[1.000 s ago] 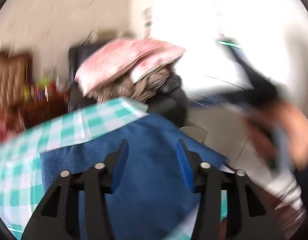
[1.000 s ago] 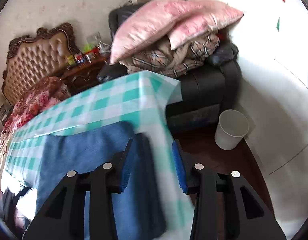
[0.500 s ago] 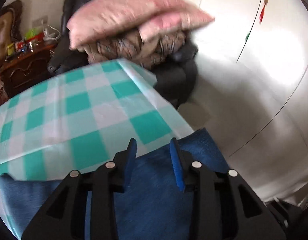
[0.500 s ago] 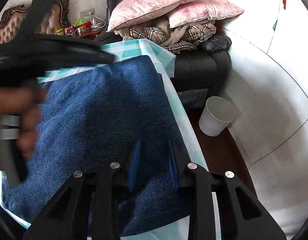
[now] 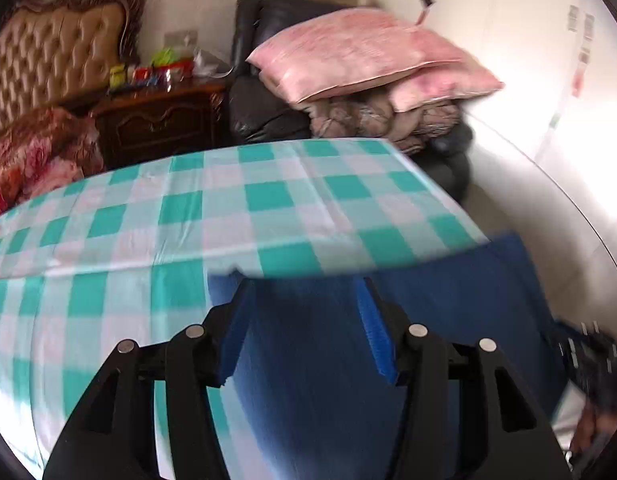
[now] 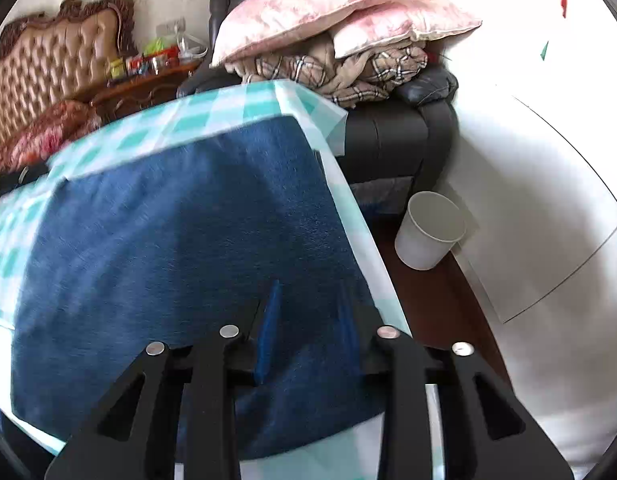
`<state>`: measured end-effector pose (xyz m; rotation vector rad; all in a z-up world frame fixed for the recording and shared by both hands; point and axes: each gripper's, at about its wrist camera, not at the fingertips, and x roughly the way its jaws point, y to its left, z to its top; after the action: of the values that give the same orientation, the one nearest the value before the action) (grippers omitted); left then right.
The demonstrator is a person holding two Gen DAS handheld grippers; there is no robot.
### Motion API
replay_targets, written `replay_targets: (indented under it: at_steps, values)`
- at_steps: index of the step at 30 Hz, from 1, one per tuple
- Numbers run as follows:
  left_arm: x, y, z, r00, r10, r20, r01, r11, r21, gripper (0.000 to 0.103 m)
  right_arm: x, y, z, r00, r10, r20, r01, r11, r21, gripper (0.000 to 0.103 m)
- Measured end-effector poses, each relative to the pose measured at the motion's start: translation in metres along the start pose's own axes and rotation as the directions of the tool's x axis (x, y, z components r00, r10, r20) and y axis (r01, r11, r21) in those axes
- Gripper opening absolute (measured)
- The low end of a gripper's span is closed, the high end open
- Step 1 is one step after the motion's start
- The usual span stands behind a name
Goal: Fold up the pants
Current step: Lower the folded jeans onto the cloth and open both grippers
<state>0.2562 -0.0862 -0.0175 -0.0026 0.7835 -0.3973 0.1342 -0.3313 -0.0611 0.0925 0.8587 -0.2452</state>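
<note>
The blue pants (image 6: 180, 248) lie folded on the desk (image 5: 268, 208), which is covered by a teal-and-white checked cloth. In the right wrist view they fill the near right part of the desk, their right side running close along the desk's right edge and their far edge stopping short of the far right corner.

The right gripper (image 6: 308, 312) hangs low over the near right part of the pants. Its jaws are opening, with blue fabric seen between them; whether the pads still touch the cloth I cannot tell.

The left gripper (image 5: 304, 320) is over the left part of the pants, near their far edge, with bare checked cloth to its left. Its jaws are opening too, standing well apart, and nothing is pinched between them; the pants lie below.

Beyond the far edge of the desk stands a black armchair (image 6: 396, 136) stacked with pink pillows (image 6: 332, 8). A white bin (image 6: 428, 232) sits on the floor off the right edge.
</note>
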Motion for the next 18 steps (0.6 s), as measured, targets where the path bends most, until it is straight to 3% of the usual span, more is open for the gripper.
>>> replay_targets:
  at_steps: [2,4,7,9,11,14,18]
  values:
    - [-0.027,-0.014,-0.030,0.999,-0.043,0.002,0.043,0.999,0.009,0.053,-0.016,0.011,-0.001,0.998,0.010,0.057,-0.009,1.000,-0.008,0.056]
    - [-0.051,-0.033,-0.067,0.998,-0.054,-0.013,0.054,0.997,0.061,0.053,-0.025,0.030,-0.006,0.996,0.005,0.087,0.001,0.997,-0.074,0.059]
    - [-0.054,-0.047,-0.105,0.994,-0.068,-0.089,0.074,0.995,0.064,0.053,-0.021,0.050,-0.020,0.998,-0.028,0.055,0.035,0.991,-0.131,0.062]
    - [-0.049,-0.055,-0.127,0.991,-0.028,-0.134,0.042,0.994,0.102,0.053,-0.014,0.052,-0.028,0.999,-0.039,0.024,0.042,0.991,-0.129,0.063]
    - [-0.050,-0.060,-0.139,0.992,-0.002,-0.125,0.020,0.990,0.141,0.054,-0.011,0.049,-0.036,0.999,-0.037,0.026,0.039,0.994,-0.106,0.064]
    - [-0.054,-0.055,-0.138,0.992,-0.020,-0.126,0.034,0.993,0.111,0.054,-0.012,0.051,-0.039,0.999,-0.047,0.024,0.050,0.992,-0.117,0.064]
    - [-0.060,-0.054,-0.134,0.994,-0.017,-0.107,0.028,0.995,0.098,0.069,-0.009,0.050,-0.038,0.998,-0.053,0.017,0.055,0.992,-0.110,0.065]
